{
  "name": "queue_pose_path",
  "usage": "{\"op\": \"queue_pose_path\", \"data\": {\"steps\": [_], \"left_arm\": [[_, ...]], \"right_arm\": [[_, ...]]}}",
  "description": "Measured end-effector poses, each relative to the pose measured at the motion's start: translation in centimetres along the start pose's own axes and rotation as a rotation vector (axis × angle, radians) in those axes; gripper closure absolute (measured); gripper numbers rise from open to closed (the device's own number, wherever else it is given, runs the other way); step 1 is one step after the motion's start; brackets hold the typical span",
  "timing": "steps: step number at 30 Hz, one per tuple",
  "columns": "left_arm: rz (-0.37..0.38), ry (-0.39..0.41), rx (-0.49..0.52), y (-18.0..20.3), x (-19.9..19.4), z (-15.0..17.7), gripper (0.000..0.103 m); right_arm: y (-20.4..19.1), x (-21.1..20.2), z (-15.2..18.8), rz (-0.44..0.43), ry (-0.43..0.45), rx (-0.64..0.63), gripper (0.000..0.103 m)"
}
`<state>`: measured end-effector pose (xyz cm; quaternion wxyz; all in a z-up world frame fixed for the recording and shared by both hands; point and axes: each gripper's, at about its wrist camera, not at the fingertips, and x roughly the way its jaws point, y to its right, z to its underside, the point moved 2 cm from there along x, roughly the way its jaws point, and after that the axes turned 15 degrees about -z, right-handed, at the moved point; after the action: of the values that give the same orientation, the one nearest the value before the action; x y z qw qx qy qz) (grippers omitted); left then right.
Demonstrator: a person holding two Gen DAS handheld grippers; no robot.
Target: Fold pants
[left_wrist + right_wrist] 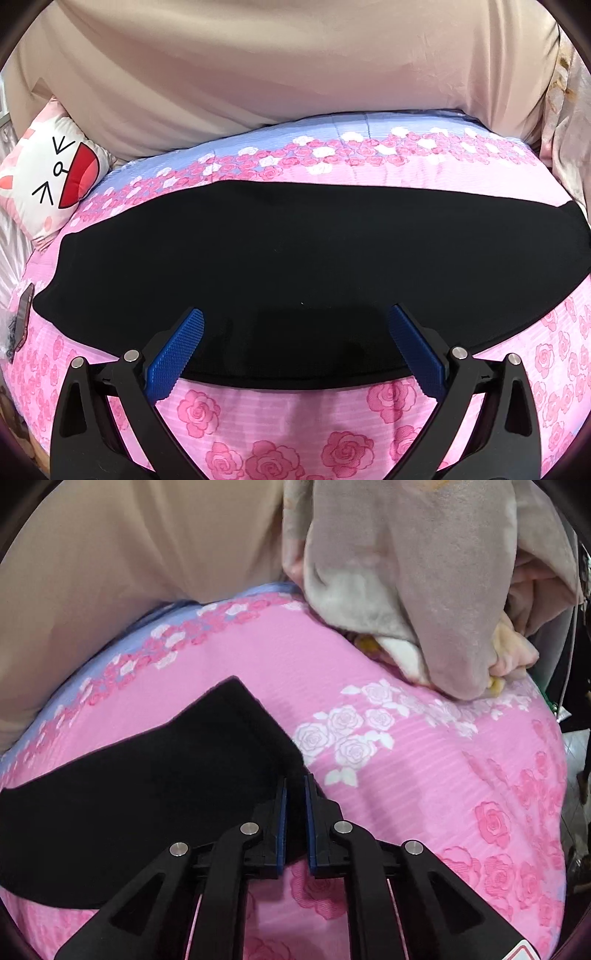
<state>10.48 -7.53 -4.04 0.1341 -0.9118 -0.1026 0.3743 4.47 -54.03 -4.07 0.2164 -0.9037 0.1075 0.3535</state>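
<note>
The black pants point(288, 258) lie flat in a long band across a pink rose-print bedspread point(280, 417). My left gripper point(295, 317) is open, its blue pads point(177, 350) spread wide just above the near edge of the pants, holding nothing. In the right wrist view the pants point(147, 794) end in a corner at the right. My right gripper point(294, 786) is shut on that right edge of the pants, the black cloth pinched between its blue pads point(282, 808).
A beige curtain or sheet point(280, 74) hangs behind the bed. A cartoon-face pillow point(51, 177) lies at the far left. A dark phone-like object point(24, 314) lies at the left edge. A grey-beige blanket heap point(424, 590) sits at the bed's far right.
</note>
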Motion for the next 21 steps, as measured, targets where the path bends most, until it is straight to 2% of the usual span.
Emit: {"op": "queue_pose_path", "data": {"steps": [2,4,6,8,11,14,15,17,19,20,21], "left_arm": [[0.000,-0.006,0.008,0.2,0.1,0.2,0.005],[0.009,-0.003,0.005,0.1,-0.1,0.3,0.005],[0.014,-0.001,0.003,0.0,-0.3,0.4,0.005],[0.013,-0.003,0.000,-0.1,-0.3,0.5,0.005],[0.012,-0.005,-0.004,-0.5,-0.3,0.5,0.005],[0.009,-0.001,-0.013,-1.2,-0.6,0.6,0.005],[0.008,-0.002,-0.016,-1.4,-0.6,0.6,0.005],[0.007,-0.003,-0.022,-1.8,-0.6,0.6,0.005],[0.004,-0.006,-0.027,-2.4,-0.6,0.6,0.005],[0.000,-0.004,-0.029,-2.9,-0.7,0.7,0.005],[-0.002,-0.001,-0.031,-3.2,-0.7,0.7,0.005]], "right_arm": [[-0.4,-1.5,0.0,-0.005,0.045,0.009,0.083],[-0.5,-2.4,0.6,0.019,0.053,0.011,0.078],[-0.1,-2.6,1.4,0.021,0.056,0.039,0.055],[0.7,-2.3,2.2,0.030,0.043,0.074,0.047],[1.6,-1.6,2.9,-0.016,0.017,0.143,0.045],[1.4,-1.3,2.9,-0.042,0.022,0.162,0.035],[1.3,-1.1,2.9,-0.041,0.022,0.160,0.034],[0.9,-0.7,2.7,-0.037,0.021,0.149,0.035],[0.4,-0.2,2.6,-0.034,0.006,0.135,0.060],[0.1,0.0,2.6,-0.050,-0.001,0.135,0.077],[-0.2,0.1,2.5,-0.060,0.000,0.140,0.083]]}}
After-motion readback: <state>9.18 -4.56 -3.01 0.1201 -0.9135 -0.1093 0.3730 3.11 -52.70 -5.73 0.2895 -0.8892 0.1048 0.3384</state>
